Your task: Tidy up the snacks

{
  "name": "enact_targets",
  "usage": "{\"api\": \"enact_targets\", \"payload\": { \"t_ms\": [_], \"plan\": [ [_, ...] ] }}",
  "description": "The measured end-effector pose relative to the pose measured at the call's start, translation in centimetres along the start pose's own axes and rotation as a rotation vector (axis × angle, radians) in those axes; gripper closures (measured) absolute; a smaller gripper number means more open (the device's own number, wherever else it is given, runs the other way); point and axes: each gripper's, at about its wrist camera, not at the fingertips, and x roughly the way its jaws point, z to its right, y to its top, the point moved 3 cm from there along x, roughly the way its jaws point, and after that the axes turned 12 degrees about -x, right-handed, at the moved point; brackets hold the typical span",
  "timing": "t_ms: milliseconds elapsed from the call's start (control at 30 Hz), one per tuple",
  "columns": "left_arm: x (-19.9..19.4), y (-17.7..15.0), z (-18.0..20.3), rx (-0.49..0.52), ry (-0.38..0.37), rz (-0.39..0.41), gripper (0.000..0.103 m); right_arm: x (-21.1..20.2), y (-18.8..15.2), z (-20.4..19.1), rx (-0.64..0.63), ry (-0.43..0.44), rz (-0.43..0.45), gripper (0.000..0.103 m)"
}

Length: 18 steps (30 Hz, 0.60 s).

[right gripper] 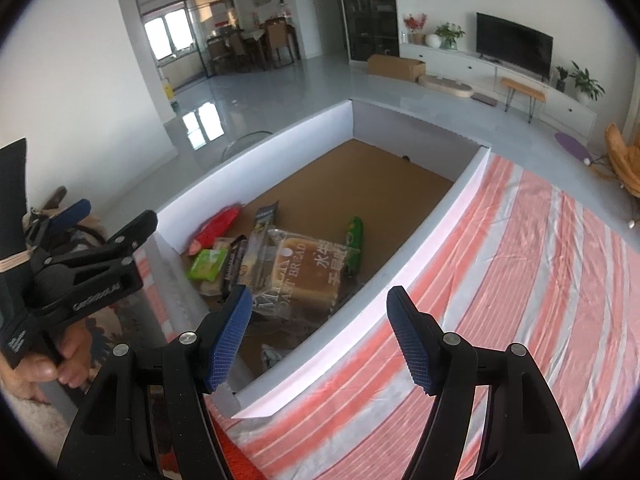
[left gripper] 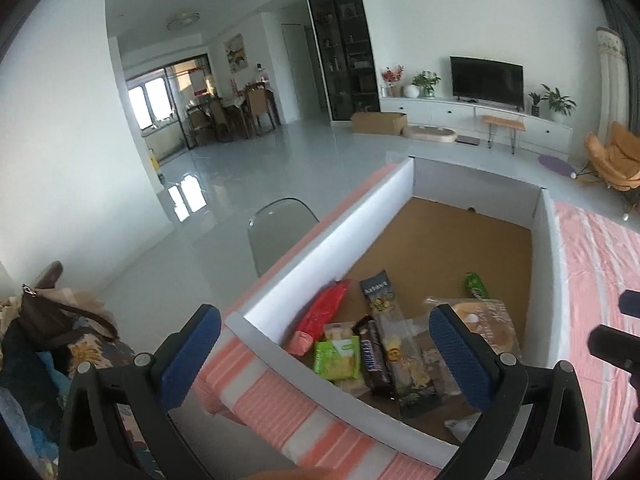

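Snacks (right gripper: 256, 264) piled in near end of box (right gripper: 424, 236); left gripper (left gripper: 324, 356) & right gripper (right gripper: 320, 332) both spread wide, empty.

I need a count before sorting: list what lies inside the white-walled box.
Inside the white-walled box: toast bread bag, red packet, green packet, brown chocolate bar, green pouch. Whatever lies beneath them is hidden.

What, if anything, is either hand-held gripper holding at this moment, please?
Nothing is held. The left hand-held gripper and the right hand-held gripper both stand open and empty above the box.
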Motion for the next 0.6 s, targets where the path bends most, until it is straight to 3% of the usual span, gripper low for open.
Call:
{"api": "enact_targets", "payload": {
  "t_ms": [600],
  "plan": [
    [0.1,-0.1,1.6,0.024,-0.058,-0.050,0.000,0.8,0.3,-0.4,-0.028,-0.024,-0.034,0.030]
  ]
}}
